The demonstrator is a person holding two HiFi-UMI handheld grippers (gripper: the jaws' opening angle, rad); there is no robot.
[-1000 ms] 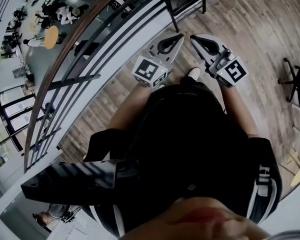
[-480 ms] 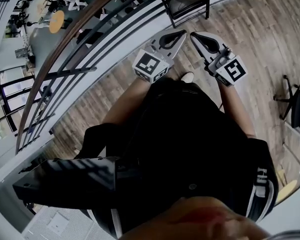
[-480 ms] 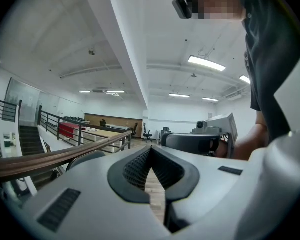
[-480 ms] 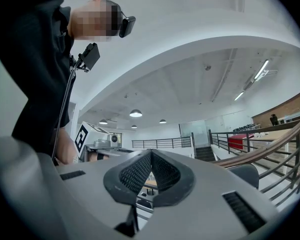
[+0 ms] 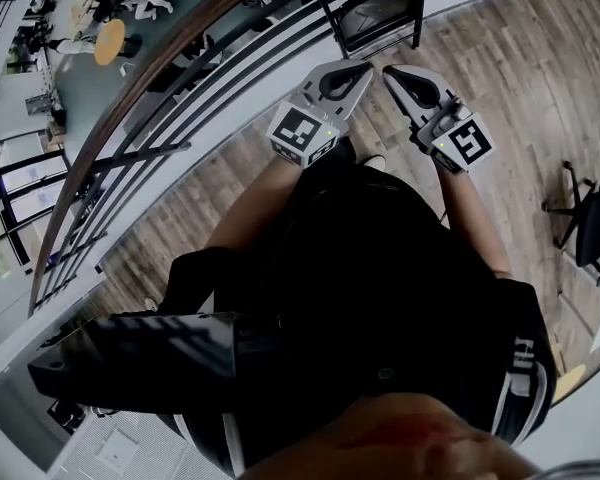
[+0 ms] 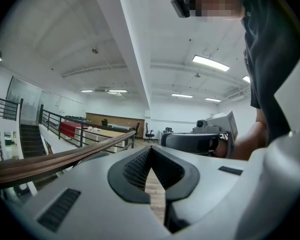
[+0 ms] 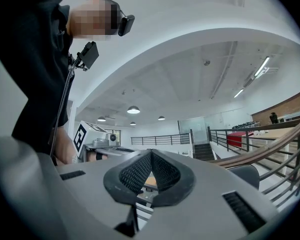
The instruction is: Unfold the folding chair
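Black-framed folding chair (image 5: 380, 10), upright, beside railing (image 5: 180, 78)

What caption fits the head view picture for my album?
Left gripper and right gripper, jaws shut and empty, point toward the black chair beside the railing.

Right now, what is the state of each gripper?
Left gripper: closed, holding nothing.
Right gripper: closed, holding nothing.
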